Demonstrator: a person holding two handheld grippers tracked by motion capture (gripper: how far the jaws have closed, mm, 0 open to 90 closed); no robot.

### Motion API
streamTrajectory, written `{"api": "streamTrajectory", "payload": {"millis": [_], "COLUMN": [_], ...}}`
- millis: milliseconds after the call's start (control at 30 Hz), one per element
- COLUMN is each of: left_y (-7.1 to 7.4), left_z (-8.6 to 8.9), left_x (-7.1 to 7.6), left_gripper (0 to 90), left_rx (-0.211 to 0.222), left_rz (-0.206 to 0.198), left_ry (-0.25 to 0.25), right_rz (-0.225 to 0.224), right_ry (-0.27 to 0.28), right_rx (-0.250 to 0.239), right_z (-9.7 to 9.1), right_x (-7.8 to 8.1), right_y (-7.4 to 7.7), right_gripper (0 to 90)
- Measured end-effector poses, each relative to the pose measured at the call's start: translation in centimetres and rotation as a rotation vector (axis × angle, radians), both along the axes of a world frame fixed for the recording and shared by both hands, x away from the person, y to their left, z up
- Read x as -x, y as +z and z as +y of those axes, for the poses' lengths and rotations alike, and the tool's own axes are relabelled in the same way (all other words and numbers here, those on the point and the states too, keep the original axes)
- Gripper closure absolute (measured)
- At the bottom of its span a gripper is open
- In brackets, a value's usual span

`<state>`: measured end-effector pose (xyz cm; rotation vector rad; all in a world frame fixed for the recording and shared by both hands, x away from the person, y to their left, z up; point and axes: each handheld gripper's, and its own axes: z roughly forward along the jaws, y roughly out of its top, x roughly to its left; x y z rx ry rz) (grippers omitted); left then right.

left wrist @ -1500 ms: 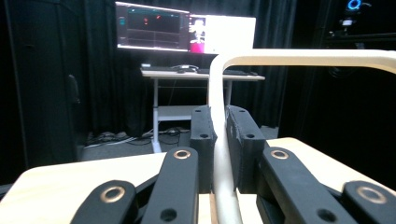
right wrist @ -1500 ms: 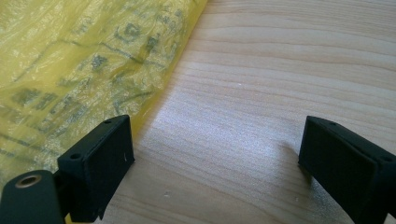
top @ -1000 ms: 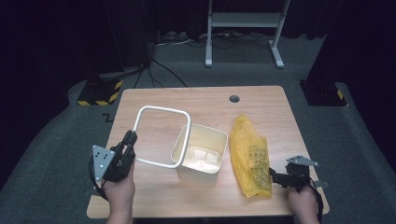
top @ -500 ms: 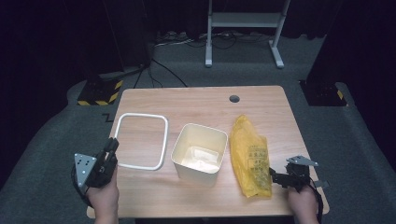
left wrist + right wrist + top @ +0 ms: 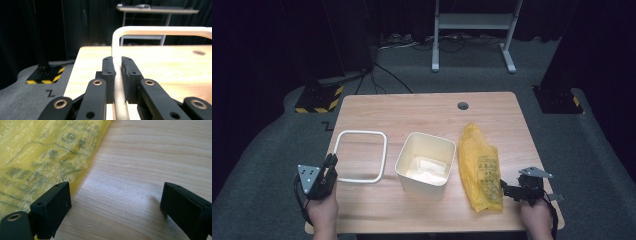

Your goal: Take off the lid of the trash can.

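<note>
Carried off the tub toward the table's left edge: white frame.
Pinched in left gripper; right gripper gaping beside yellow bag.

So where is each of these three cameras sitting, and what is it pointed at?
High view: above the table's near edge, looking forward and down; both hands and tools show.
Left tool view: rides that tool, looking along its jaws clamped on the white frame.
Right tool view: faces the tabletop beside the yellow bag.
All share the table.
</note>
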<state>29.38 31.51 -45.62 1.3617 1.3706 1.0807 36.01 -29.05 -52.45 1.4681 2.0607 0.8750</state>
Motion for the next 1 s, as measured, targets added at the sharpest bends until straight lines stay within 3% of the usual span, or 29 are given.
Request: {"api": "streamTrajectory", "payload": {"millis": [667,1000], "left_y": [-6.0,-6.8], "left_z": [-0.9,-1.6], "left_x": [-3.1,-3.7], "left_gripper": [81.1,81.1], "left_rx": [-0.051,-0.094], "left_rz": [0.222,0.325], "left_ry": [0.052,0.092], "right_rz": [-0.001,-0.002], "right_ry": [-0.001,-0.002], "right_rx": [0.002,0.003], "right_z": [0.0,0.0], "right_x": [0.0,0.0], "right_y": [0.0,0.0], "right_gripper": [9.4,9.5]}}
